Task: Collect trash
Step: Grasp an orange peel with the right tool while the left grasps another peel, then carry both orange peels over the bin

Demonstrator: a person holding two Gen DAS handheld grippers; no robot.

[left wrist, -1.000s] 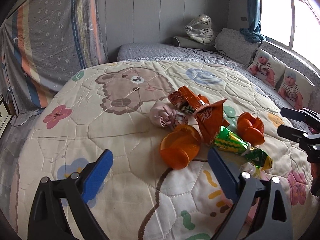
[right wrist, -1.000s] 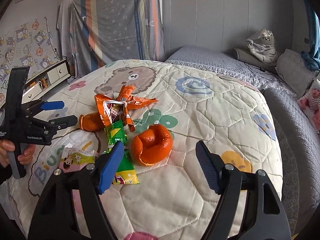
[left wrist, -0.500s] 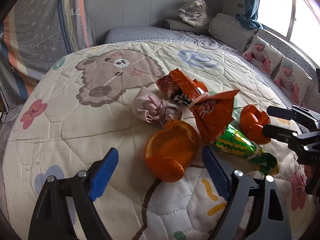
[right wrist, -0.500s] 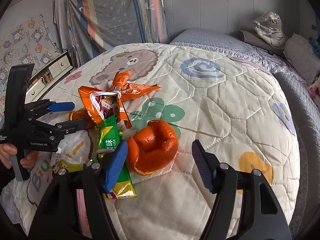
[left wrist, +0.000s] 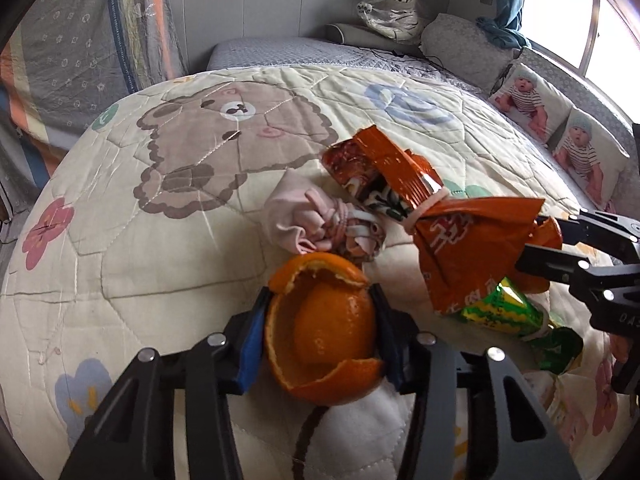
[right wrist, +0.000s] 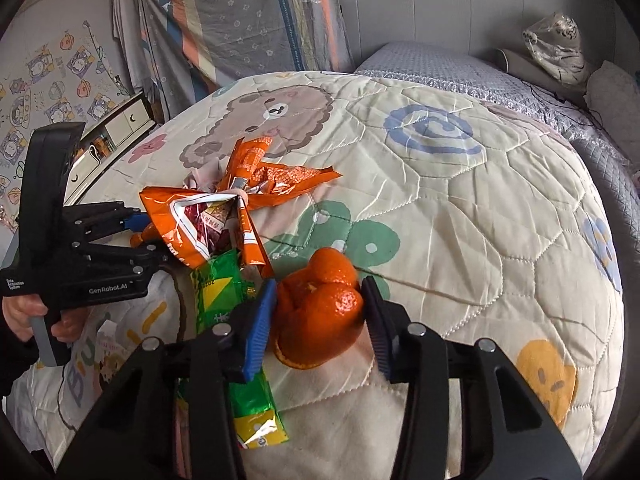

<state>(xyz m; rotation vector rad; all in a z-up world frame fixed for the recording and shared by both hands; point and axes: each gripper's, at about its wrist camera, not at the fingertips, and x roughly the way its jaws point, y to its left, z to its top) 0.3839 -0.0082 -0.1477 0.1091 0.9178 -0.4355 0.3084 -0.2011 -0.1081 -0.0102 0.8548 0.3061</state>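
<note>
On the bear quilt (left wrist: pixel 160 240) lies a cup-shaped orange peel (left wrist: pixel 320 332). My left gripper (left wrist: pixel 320 300) has it between its pads, which touch both sides while the jaws are closing. A second, crumpled orange peel (right wrist: pixel 320 320) is squeezed between the pads of my right gripper (right wrist: pixel 319 288), whose jaws are also closing. Between the two peels lie knotted orange snack wrappers (left wrist: pixel 460 240), a green wrapper (left wrist: pixel 504 312) and a pink cloth bundle (left wrist: pixel 304 220). The right gripper (left wrist: pixel 560 248) shows at the right edge of the left wrist view, the left gripper (right wrist: pixel 150 236) at the left of the right wrist view.
Baby-print pillows (left wrist: pixel 560 128) line the window side. A grey mattress (left wrist: pixel 300 52) with a bagged plush toy (left wrist: pixel 388 12) lies behind the quilt. A low cabinet (right wrist: pixel 120 124) stands beyond the bed's left edge. A hand (right wrist: pixel 24 312) holds the left gripper's handle.
Both grippers have moved forward and down onto the peels. Their jaws, wide apart earlier, have narrowed until the pads touch each peel; the right peel now looks crumpled.
</note>
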